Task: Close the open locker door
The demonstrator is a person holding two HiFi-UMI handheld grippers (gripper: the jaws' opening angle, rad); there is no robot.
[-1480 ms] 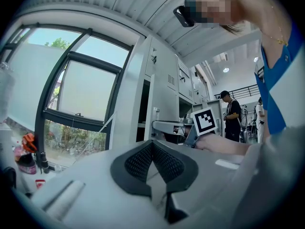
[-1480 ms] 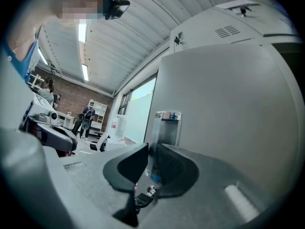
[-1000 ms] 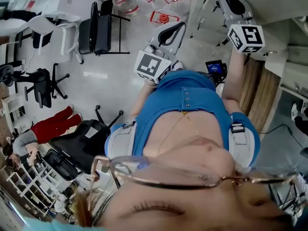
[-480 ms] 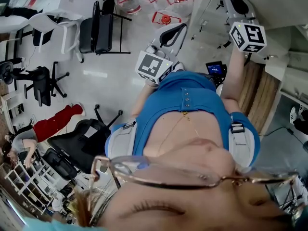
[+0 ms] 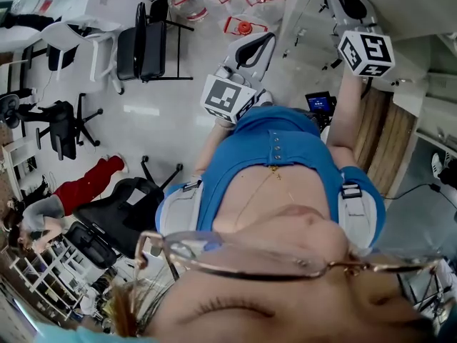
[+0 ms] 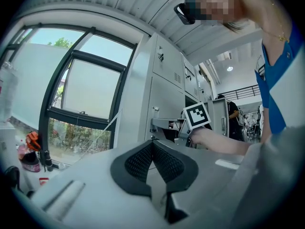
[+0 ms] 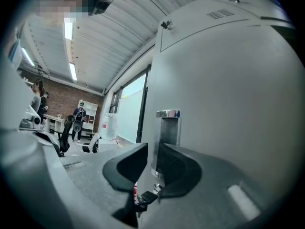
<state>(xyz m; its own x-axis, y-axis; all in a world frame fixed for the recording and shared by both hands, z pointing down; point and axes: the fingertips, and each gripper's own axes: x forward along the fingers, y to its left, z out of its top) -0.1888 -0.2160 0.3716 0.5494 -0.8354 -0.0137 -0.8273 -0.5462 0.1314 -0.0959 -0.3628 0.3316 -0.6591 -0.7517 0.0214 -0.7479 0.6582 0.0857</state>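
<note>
While the right gripper (image 7: 152,149) is reaching up to the grey locker door (image 7: 228,94), its jaws are opening. They are standing either side of the door's free edge, in front of the recessed chrome handle (image 7: 167,126), and the pads are not visibly pressing on it. A dark key (image 7: 147,197) is sticking out just below the handle. The left gripper (image 6: 152,143) is hanging lower, in front of the person's blue shirt (image 5: 282,163), with its pads clenched tip to tip. It is pointing towards a bank of grey lockers (image 6: 167,80) standing beside a large window (image 6: 81,94). One compartment (image 6: 167,133) there is showing as a dark opening, and what it is holding cannot be made out. Behind the person, clear water jugs (image 5: 243,26) with red caps are sitting on the pale floor near a black folding chair (image 5: 146,41). An office chair (image 5: 64,127) is standing well apart from them, and another person in red trousers (image 5: 89,183) is crouching near a wire rack (image 5: 43,277).
</note>
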